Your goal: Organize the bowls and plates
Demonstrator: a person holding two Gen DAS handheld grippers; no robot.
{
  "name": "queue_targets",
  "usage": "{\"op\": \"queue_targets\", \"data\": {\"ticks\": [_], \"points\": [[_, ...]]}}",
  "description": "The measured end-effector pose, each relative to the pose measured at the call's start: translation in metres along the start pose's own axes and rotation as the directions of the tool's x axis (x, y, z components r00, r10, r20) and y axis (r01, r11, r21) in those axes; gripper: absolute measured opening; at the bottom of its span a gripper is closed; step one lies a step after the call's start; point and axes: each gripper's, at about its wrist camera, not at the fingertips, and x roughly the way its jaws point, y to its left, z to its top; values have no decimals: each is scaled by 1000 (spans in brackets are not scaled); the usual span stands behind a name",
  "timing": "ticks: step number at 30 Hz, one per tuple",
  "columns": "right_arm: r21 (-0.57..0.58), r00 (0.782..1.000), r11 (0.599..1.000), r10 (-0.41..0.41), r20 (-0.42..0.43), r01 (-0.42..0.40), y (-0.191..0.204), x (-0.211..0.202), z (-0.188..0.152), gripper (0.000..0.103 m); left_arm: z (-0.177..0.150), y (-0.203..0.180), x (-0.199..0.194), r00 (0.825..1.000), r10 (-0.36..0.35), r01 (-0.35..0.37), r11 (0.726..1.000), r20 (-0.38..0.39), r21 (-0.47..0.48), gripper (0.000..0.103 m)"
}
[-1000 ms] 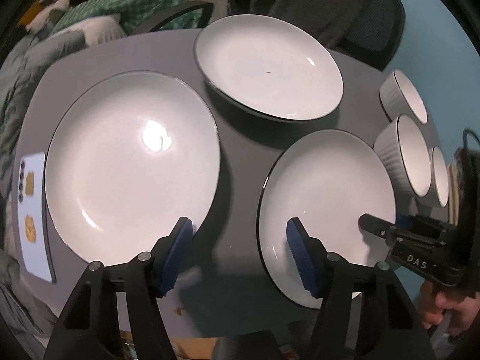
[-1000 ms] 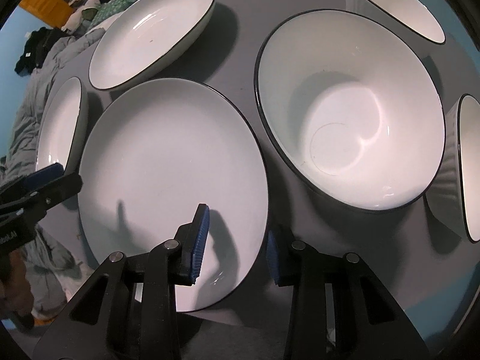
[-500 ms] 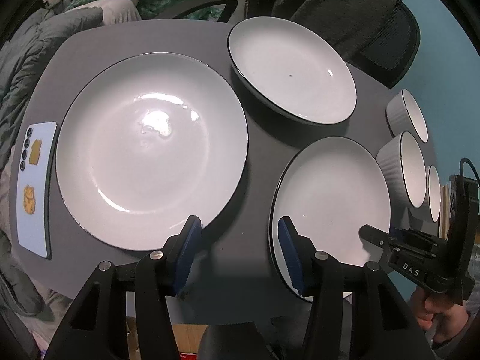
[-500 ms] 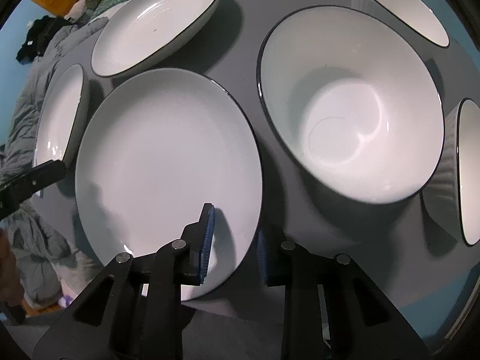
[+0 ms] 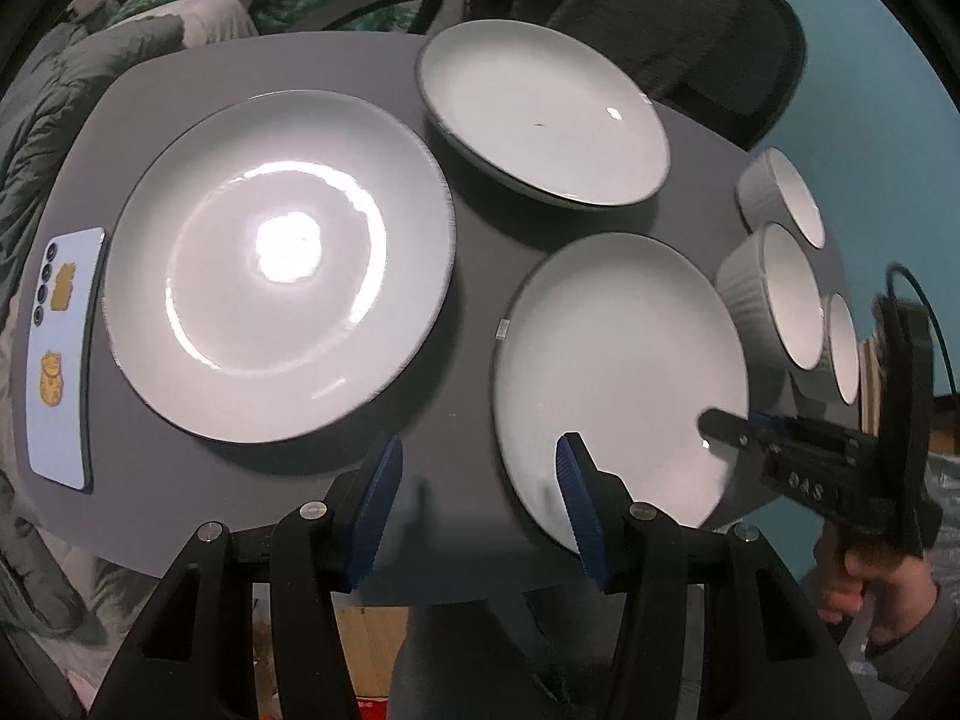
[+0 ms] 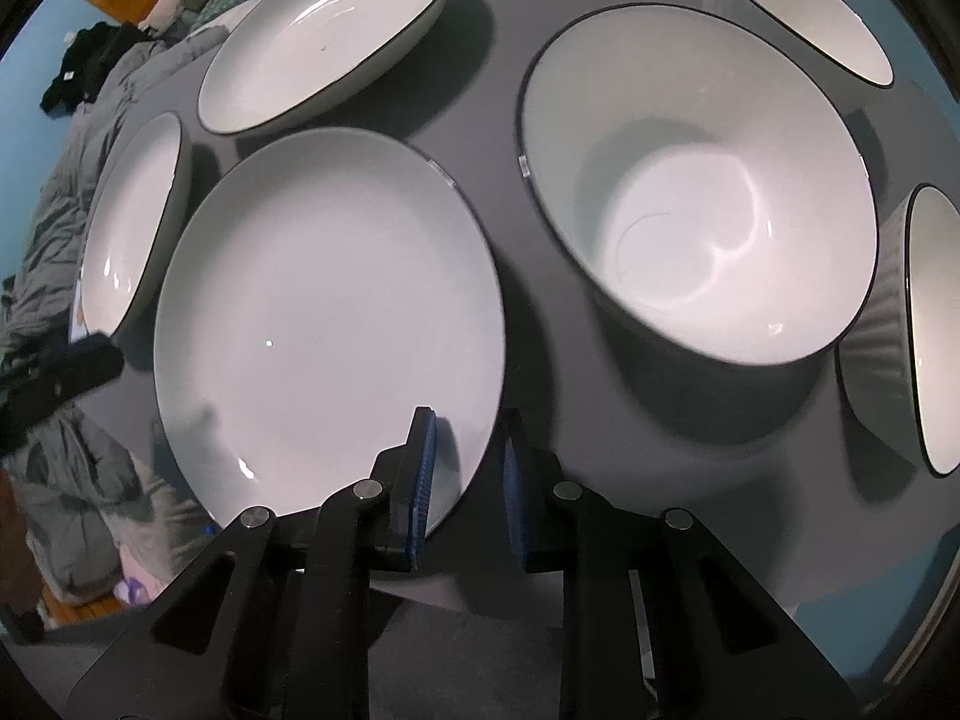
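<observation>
We see only part of the third ribbed bowl; the right edge of the right wrist view cuts it. The near rim of the small plate is hidden behind the right gripper, so contact we cannot judge.

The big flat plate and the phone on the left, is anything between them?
No. In the left wrist view, only a thin strip of bare grey table separates the big flat plate from the phone; they lie side by side, not touching.
</observation>
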Motion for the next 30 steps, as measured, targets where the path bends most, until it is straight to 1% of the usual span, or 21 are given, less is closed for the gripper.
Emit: {"op": "queue_targets", "data": {"ticks": [3, 10, 12, 14, 18, 21, 24, 26, 27, 29, 30], "points": [[12, 1000, 1000, 11, 4, -11, -3, 0, 4, 21, -1, -7, 7, 1000, 7, -7, 1000, -12, 18, 54], [-4, 1000, 1000, 15, 4, -15, -1, 4, 12, 21, 8, -11, 30, 999, -12, 12, 1000, -43, 3, 54], [-11, 1000, 1000, 9, 5, -9, 3, 6, 15, 21, 11, -12, 36, 999, -5, 5, 1000, -52, 4, 54], [-14, 1000, 1000, 0, 10, 0, 7, 7, 16, 21, 13, -11, 38, 999, -19, 18, 1000, -50, -1, 54], [-13, 1000, 1000, -18, 18, 19, 9, 8, 21, 22, 20, -13, 45, 998, -8, 9, 1000, -56, 5, 53], [5, 1000, 1000, -9, 12, 9, 10, 10, 23, 22, 26, -17, 49, 998, -8, 9, 1000, -60, 19, 42], [21, 1000, 1000, 6, 14, -7, 6, 9, 22, 22, 27, -17, 53, 997, 8, -7, 1000, -71, 17, 37], [23, 1000, 1000, 10, 9, -10, 6, 10, 22, 22, 27, -15, 54, 997, 23, -23, 1000, -75, 8, 26], [20, 1000, 1000, 10, 6, -10, 6, 10, 22, 22, 27, -12, 54, 997, 23, -23, 1000, -78, 0, 24], [5, 1000, 1000, 7, 3, -7, 7, 11, 23, 22, 27, -8, 53, 997, 16, -17, 1000, -81, -6, 17], [-1, 1000, 1000, 7, 3, -7, 5, 10, 22, 22, 24, -4, 50, 996, 16, -17, 1000, -85, -9, 17]]}}
